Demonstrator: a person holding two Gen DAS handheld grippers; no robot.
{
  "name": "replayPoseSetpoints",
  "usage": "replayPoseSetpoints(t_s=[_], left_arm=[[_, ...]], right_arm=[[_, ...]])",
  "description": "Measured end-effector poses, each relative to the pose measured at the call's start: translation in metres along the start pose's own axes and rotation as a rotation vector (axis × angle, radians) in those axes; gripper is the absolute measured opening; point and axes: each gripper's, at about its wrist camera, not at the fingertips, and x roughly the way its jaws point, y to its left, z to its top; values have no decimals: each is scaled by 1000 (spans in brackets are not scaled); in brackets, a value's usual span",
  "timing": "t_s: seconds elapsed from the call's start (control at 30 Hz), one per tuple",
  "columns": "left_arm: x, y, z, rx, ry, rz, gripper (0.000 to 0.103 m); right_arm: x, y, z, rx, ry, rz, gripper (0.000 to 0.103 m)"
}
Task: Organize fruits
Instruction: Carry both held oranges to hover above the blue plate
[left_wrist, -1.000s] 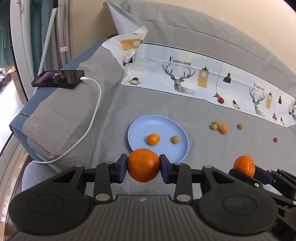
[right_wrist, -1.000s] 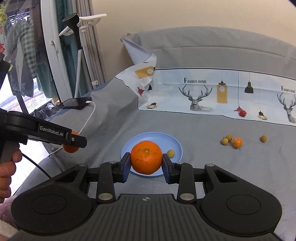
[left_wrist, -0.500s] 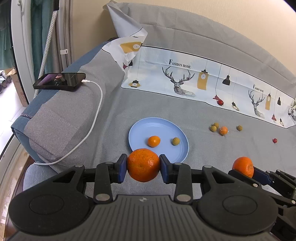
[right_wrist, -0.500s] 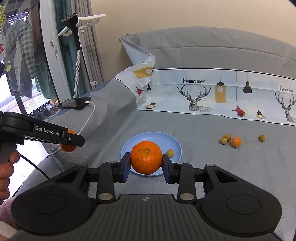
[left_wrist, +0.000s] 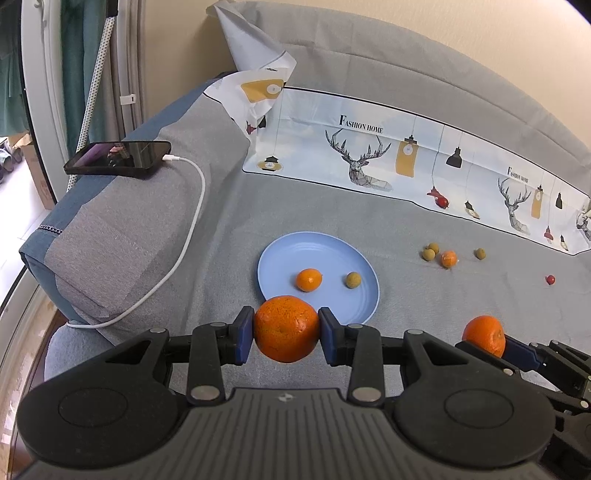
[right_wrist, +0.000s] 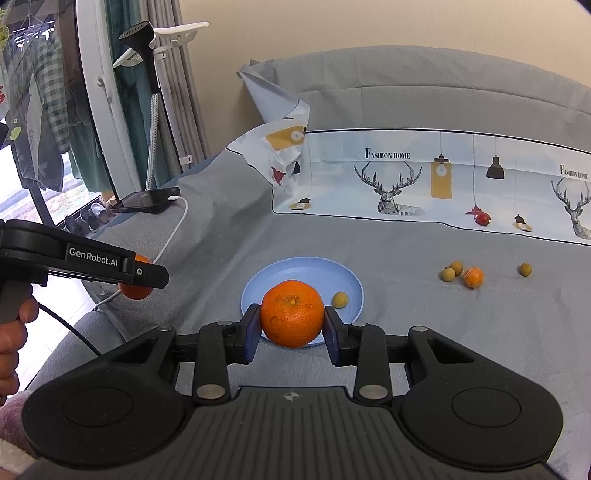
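Each gripper holds one fruit. The left gripper (left_wrist: 286, 334) squeezes a big round orange (left_wrist: 286, 328) tight between its blue pads, just in front of the round light-blue plate (left_wrist: 284, 254). The right gripper (right_wrist: 291, 325) squeezes another big round orange (right_wrist: 291, 313) the same way, above the near edge of that plate.

The plate has a small orange fruit (left_wrist: 309, 279) and a little yellow-brown fruit (left_wrist: 353, 279) on it. More small fruits (left_wrist: 439, 254) lie on the grey cloth, well apart from the plate.

I think the step now is bringing the oranges to the plate. Next, each one needs lowering onto a bare spot, then letting go gently so it does not roll.

The side of the left gripper reads "GenRobot.AI". The white printed sheet (right_wrist: 406, 184) reads "FASHION HOME"; any smaller print is too tiny to read.
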Motion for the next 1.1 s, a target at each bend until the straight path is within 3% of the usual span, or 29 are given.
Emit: replayPoseSetpoints(t_s=[1.1], left_arm=[[35,1,9,-11,44,-5,41]], right_arm=[[34,1,2,15,67,-27,37]])
